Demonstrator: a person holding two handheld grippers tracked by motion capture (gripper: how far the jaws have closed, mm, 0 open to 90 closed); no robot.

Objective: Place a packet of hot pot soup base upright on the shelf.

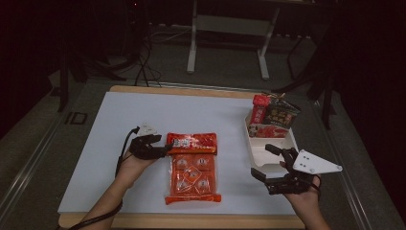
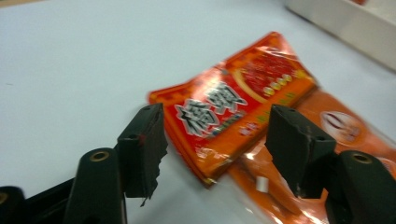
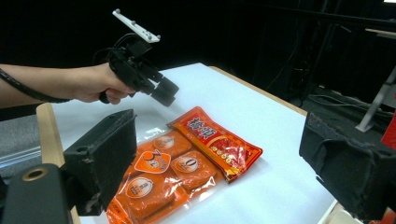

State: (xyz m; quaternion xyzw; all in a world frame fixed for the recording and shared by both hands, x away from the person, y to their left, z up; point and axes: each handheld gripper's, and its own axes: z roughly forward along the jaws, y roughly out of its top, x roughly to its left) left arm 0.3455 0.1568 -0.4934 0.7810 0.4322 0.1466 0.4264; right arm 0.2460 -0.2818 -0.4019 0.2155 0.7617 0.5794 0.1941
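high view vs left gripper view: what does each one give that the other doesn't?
High view alone: the right gripper, jaws apart with nothing between them, the packets heaped at the white tray's far end, the person's forearms, and the floor and stands behind the table. Left gripper view alone: the left gripper seen along its own jaws, open, the near corner of the orange snack bag between them, pads apparently clear of it; the bag's printed label also shows close up, though blurred. Both: the orange bag, the white table surface and the white tray.
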